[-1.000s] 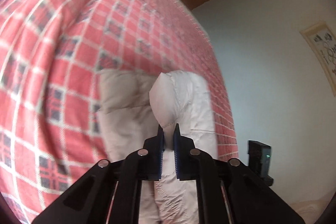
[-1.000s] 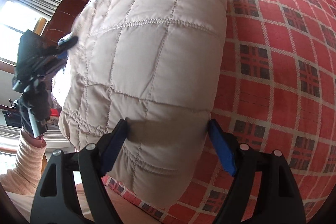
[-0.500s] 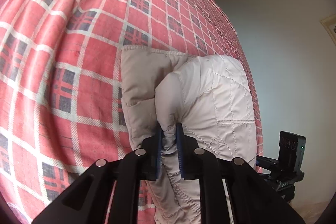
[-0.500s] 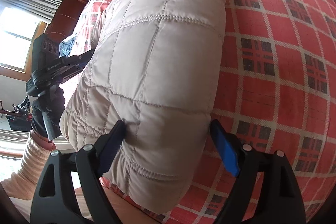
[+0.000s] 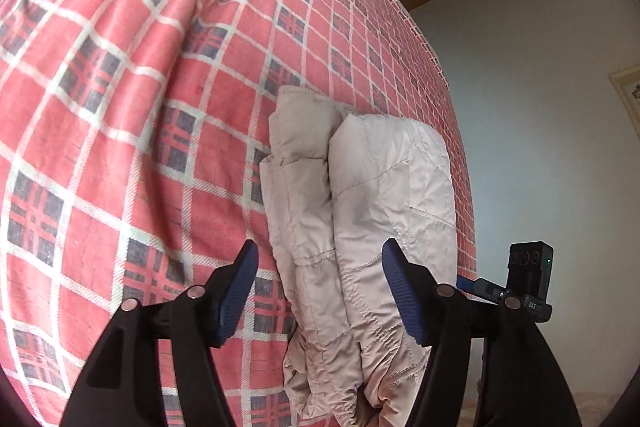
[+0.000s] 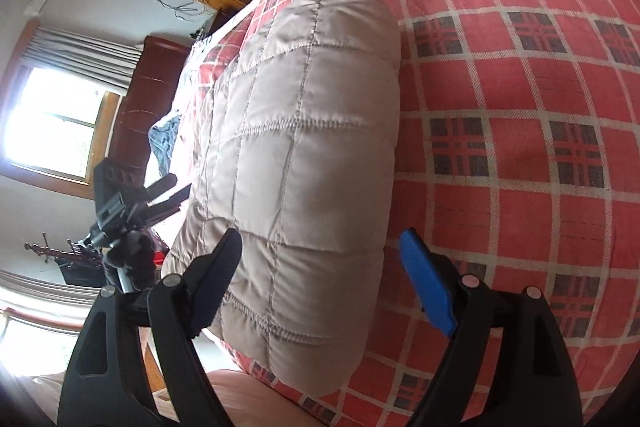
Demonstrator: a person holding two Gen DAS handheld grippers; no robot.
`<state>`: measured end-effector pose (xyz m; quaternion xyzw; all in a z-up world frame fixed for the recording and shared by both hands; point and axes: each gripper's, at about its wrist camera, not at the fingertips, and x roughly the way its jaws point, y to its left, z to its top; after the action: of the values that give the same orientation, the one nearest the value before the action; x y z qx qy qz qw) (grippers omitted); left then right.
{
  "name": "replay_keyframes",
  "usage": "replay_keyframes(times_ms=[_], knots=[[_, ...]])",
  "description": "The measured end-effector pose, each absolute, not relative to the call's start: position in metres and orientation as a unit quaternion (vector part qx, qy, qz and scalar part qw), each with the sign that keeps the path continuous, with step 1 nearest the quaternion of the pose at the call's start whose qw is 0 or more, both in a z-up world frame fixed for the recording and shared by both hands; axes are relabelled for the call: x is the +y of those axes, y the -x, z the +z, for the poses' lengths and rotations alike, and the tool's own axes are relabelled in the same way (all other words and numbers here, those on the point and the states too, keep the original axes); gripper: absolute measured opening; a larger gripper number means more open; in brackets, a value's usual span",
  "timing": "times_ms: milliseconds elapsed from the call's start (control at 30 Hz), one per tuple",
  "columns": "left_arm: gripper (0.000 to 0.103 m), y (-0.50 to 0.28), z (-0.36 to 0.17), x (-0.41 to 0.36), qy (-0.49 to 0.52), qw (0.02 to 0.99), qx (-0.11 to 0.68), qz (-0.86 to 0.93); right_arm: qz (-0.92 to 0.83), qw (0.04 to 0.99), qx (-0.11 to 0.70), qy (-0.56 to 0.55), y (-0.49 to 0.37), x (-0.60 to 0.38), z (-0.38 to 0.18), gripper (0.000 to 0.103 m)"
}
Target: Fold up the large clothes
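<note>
We held both claws wide apart and neither one had hold of anything. The left gripper [image 5: 318, 291] stood with its jaws spread, and the folded quilted jacket [image 5: 360, 227] lay directly ahead of it, between the lines of the two fingers, its near end bunched up just in front of the pads. The right gripper [image 6: 320, 283] was also fully spread, and the same jacket [image 6: 296, 171] lay ahead of it and a little toward its left finger, with the near edge passing between the two fingers. The jacket ran lengthwise away from each claw, so its long axis pointed forward from both of them, and it rested on the red checked bedspread [image 5: 120, 155]. From the right claw we saw the other gripper to the left, close beside the left edge of the bundle, so both hands seemed about equally near, each at its own side of the near end. We judged that the fold was nearly finished and that any coming move would need a push or a new grasp at this near end. The jacket looked pale beige, puffy, stitched in squares, and folded into a thick bundle. From the left claw two layers showed side by side, the left layer lower, the right layer higher and rounder, with loose wrinkled fabric gathered nearest to us.
</note>
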<state>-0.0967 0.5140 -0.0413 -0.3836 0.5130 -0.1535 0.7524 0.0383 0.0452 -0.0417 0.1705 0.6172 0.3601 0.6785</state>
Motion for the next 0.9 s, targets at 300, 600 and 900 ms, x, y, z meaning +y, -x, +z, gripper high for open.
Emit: replay_keyframes(times_ms=[300, 600, 900], knots=[[0.071, 0.085, -0.071, 0.501, 0.379, 0.741, 0.522, -0.184, 0.374, 0.652, 0.629, -0.201, -0.044, 0.052, -0.062, 0.081], [0.078, 0.076, -0.095, 0.498, 0.415, 0.717, 0.497, -0.257, 0.384, 0.629, 0.639, -0.221, -0.037, 0.047, -0.081, 0.081], [0.088, 0.057, -0.098, 0.470, 0.395, 0.706, 0.498, -0.312, 0.401, 0.608, 0.641, -0.241, -0.041, 0.052, -0.096, 0.086]])
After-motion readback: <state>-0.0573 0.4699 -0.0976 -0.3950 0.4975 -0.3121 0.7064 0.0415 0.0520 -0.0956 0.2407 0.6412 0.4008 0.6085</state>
